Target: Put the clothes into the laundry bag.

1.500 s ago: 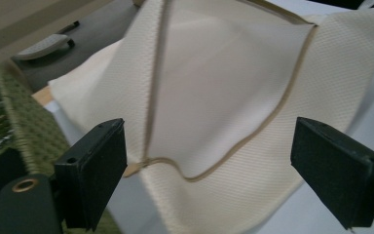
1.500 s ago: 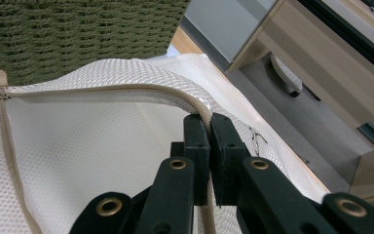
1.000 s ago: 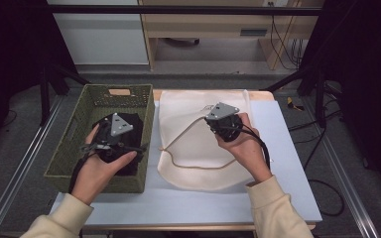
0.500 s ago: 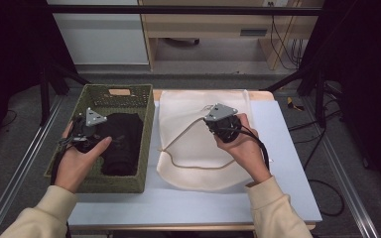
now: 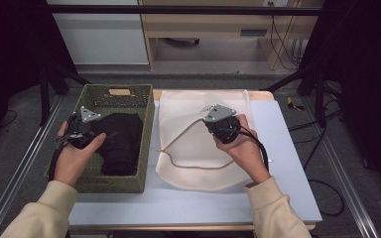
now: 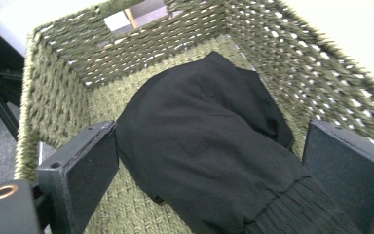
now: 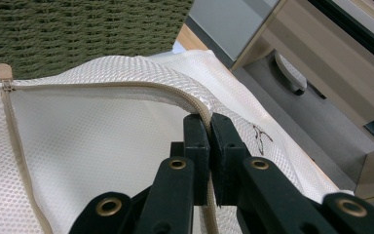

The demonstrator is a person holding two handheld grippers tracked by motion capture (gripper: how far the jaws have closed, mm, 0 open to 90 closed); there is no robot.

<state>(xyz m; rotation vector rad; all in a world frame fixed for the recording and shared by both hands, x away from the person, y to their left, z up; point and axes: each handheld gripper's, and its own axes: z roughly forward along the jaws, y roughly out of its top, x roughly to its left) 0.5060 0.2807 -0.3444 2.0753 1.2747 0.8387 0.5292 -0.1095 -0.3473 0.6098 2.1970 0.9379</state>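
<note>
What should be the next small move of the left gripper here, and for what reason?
Probably lower the left gripper a little and close it on the black garment. Its jaws stand open on either side of the cloth in the green woven basket, not yet pressing it. The right gripper is shut on the zipper edge of the white mesh bag, apparently holding it open to receive the garment.

Gripper: the right gripper [image 7: 209,127] has its two black jaws pressed tight together.
Held: the jaws pinch the zipper edge of the white mesh bag [image 7: 92,146].
Zipper: a tan zipper [image 7: 107,86] runs along the bag's edge and bends down to the jaws. Its small tan end tab [image 7: 2,72] sits at the far left.
Basket: a green woven basket [image 7: 78,24] is behind the bag.
Background: a wooden desk [image 7: 321,53] stands at the right.
</note>
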